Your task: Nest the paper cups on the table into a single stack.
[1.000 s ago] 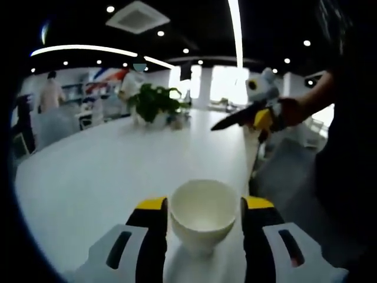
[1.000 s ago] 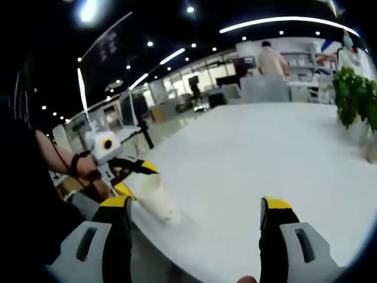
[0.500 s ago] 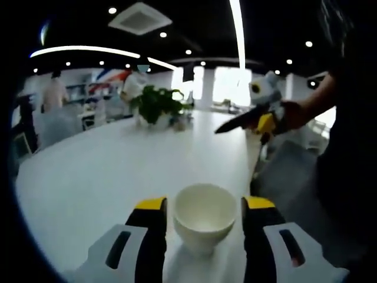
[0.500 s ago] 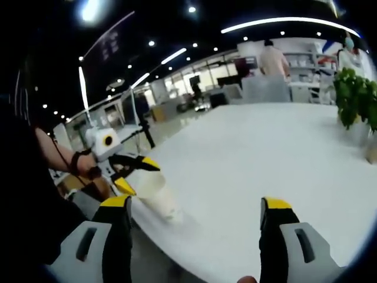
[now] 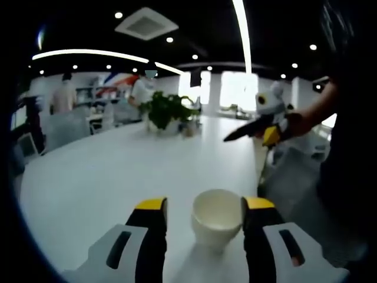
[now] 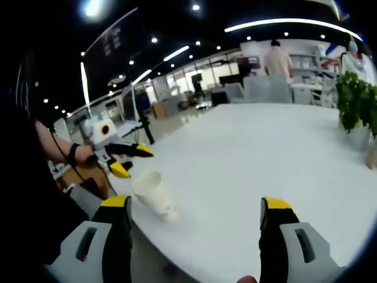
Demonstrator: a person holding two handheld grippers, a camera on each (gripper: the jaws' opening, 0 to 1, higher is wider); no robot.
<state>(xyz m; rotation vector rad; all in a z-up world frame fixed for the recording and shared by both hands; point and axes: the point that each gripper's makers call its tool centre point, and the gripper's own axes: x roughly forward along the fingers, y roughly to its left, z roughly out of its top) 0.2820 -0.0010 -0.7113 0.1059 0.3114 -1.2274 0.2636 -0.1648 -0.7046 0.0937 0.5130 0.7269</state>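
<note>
Released now, the paper cup (image 5: 217,217) sits upright near the table (image 5: 106,177) edge between my left gripper's (image 5: 202,209) spread jaws, against the right one. My right gripper (image 6: 195,207) hovers, jaws apart and empty.

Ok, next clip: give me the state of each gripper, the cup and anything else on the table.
Left gripper: open, jaws apart, cup between them near the right jaw, not clamped.
Right gripper: open, nothing between its jaws, raised off the table.
Cup: upright on the table, mouth up, empty, near the edge.
Table: white, bare around the cup.
Plant: standing at the table's far end.
</note>
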